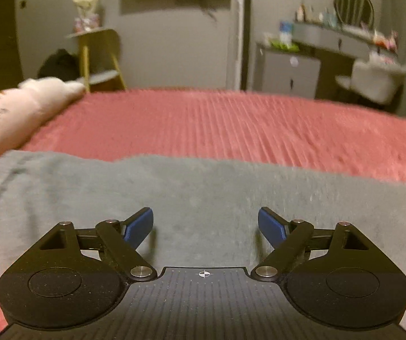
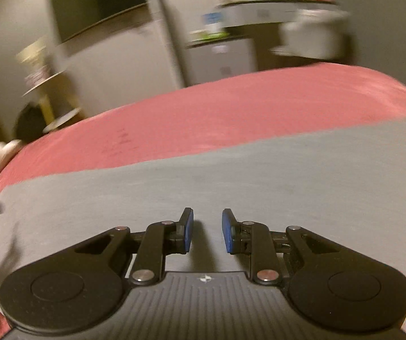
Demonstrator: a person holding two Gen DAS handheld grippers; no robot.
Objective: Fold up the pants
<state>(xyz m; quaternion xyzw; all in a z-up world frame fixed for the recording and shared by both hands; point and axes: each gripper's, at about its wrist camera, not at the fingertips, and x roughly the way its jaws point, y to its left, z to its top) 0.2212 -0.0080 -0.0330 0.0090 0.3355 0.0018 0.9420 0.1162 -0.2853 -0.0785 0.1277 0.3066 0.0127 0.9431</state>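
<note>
Grey pants (image 1: 118, 187) lie flat across the near part of a red bedspread (image 1: 231, 124). My left gripper (image 1: 205, 225) is wide open just above the grey cloth, holding nothing. In the right wrist view the same grey pants (image 2: 231, 175) stretch across the bed, over the red bedspread (image 2: 203, 113). My right gripper (image 2: 207, 231) hovers over them with its blue pads a small gap apart and nothing between them. The right view is blurred by motion.
A pale pink pillow (image 1: 13, 113) lies on the bed at the left. Beyond the bed stand a yellow side table (image 1: 101, 56), a white cabinet (image 1: 285, 70), a cluttered desk (image 1: 344, 36) and a white chair (image 1: 373, 76).
</note>
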